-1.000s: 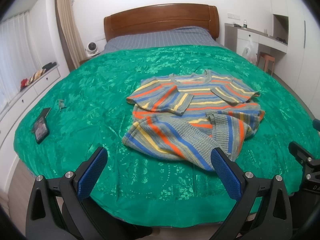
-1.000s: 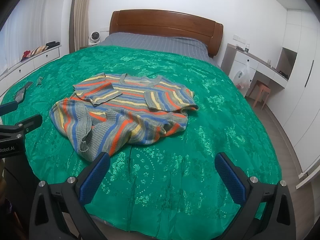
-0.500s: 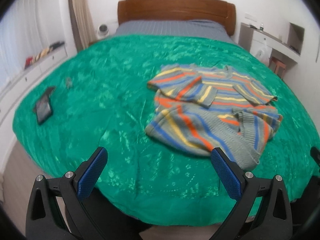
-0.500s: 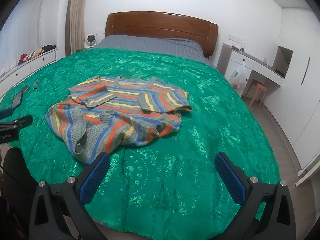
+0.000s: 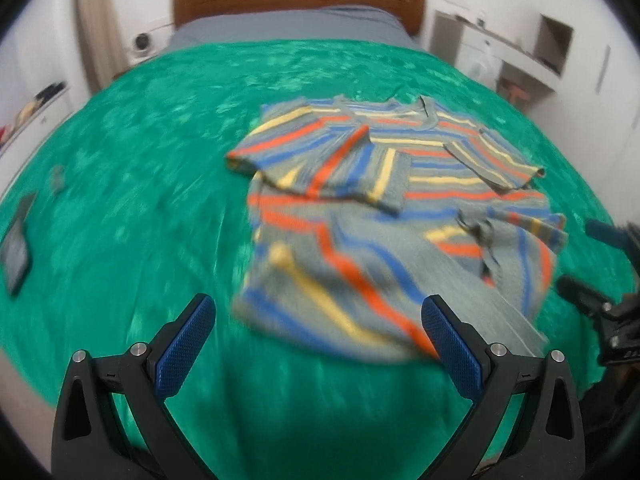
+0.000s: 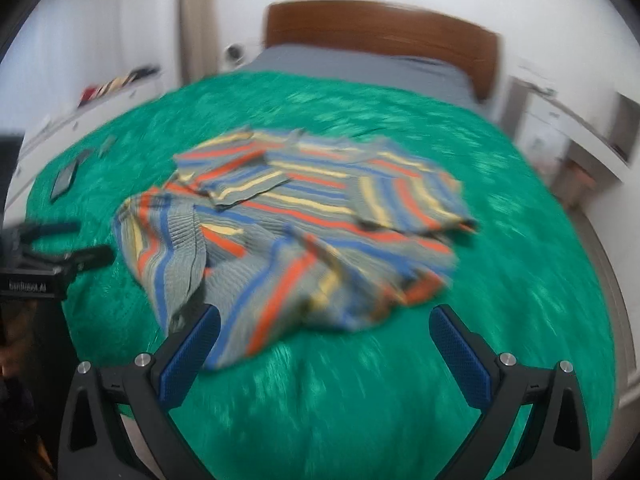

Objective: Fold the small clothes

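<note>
Both grippers now sit closer to the sweater [image 5: 384, 216] than a second ago; it fills more of each view. Left gripper [image 5: 318, 340] and right gripper [image 6: 324, 348] gape wide, empty. Its near hem lies just ahead of my fingers, ready for pinching.

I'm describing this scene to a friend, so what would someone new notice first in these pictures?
First the striped sweater, lying partly folded and rumpled in the middle of the bright green bedspread, sleeves turned in over its chest. Next the open blue-padded left tongs and right tongs, both empty near the sweater's near hem. A dark phone lies at the bedspread's left edge.
</note>
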`<state>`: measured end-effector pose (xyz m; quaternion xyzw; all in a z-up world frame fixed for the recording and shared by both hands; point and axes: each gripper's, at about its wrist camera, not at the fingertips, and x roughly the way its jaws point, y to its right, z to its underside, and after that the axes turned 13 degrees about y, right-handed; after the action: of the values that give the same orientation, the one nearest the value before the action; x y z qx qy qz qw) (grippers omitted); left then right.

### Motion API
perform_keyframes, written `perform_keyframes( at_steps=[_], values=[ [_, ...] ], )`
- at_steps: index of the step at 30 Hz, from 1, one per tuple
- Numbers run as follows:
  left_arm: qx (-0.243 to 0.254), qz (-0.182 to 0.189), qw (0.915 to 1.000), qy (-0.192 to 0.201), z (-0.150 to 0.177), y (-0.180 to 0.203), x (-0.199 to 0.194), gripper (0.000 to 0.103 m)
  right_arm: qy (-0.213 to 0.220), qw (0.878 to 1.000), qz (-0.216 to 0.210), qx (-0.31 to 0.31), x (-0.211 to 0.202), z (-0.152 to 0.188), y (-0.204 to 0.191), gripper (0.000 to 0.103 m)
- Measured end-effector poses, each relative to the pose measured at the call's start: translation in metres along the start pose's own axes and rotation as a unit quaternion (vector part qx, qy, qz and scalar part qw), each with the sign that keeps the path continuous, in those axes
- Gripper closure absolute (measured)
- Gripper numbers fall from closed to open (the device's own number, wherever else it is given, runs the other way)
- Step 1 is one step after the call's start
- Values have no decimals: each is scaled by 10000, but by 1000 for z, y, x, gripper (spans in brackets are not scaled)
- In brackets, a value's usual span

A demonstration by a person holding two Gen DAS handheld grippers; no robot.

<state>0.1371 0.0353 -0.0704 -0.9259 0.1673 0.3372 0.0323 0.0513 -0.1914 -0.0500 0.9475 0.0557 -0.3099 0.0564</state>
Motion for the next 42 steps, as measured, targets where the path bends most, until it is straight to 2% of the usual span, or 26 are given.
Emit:
perform_keyframes(
  at_steps=[3,4,5,6,7,8,9,10,11,12,15,20,23,26,27,28,29,30,31,32,39,42],
  values=[
    [243,491,9979,-333,-11,-4,33,2,-480,9975,-517,25,46,-10,-1,1],
    [308,614,9969,-396,-11,-3,39,2,-628,9957,-676,99,57,-10,0,5],
    [384,727,9958,-402,-11,-2,43,4,-729,9942,-782,153,64,-10,1,15],
    [498,862,9942,-403,-9,1,44,15,-876,9915,-933,248,74,-9,2,21],
    [565,954,9929,-438,-7,2,45,38,-932,9901,-1001,318,78,-8,3,33],
    [607,1039,9915,-502,-5,4,44,51,-932,9891,-1066,395,78,-7,5,45],
    [592,1108,9907,-518,-3,4,43,70,-905,9889,-1092,447,77,-6,7,51],
    [529,1204,9901,-500,-2,3,41,79,-855,9892,-1086,492,73,-5,10,65],
    [438,1291,9897,-446,1,1,36,83,-792,9893,-1092,550,66,-4,13,78],
    [391,1337,9894,-410,2,-2,32,90,-718,9888,-1139,638,55,-2,17,81],
    [362,1443,9887,-182,9,-7,7,93,-543,9885,-1213,716,17,8,25,88],
    [391,1587,9866,26,41,-22,-55,93,-451,9902,-1025,834,-55,43,42,89],
    [344,1540,9870,-295,73,-34,-75,91,-676,9905,-668,990,-86,84,55,89],
    [231,1322,9888,-646,94,-44,-76,84,-979,9869,-392,1218,-93,115,67,87],
    [147,1263,9893,-710,99,-50,-77,73,-1080,9839,-343,1380,-96,124,73,85],
    [37,1208,9902,-701,102,-55,-79,58,-1107,9827,-313,1454,-96,129,76,79],
    [-129,1150,9913,-633,103,-61,-81,50,-1100,9815,-272,1540,-98,132,81,69],
    [-272,1134,9916,-562,104,-64,-82,35,-1057,9810,-248,1607,-101,134,85,63],
    [-456,1124,9915,-474,104,-68,-83,27,-963,9802,-253,1712,-104,134,90,52],
    [-684,1144,9903,-387,104,-72,-83,25,-913,9796,-284,1767,-106,134,91,48],
    [-1520,1227,9801,-348,114,-88,-79,18,-635,9613,-998,2487,-108,130,92,47],
    [-1888,1379,9713,-427,122,-90,-76,17,-597,9508,-1208,2791,-104,134,89,42]
  ],
)
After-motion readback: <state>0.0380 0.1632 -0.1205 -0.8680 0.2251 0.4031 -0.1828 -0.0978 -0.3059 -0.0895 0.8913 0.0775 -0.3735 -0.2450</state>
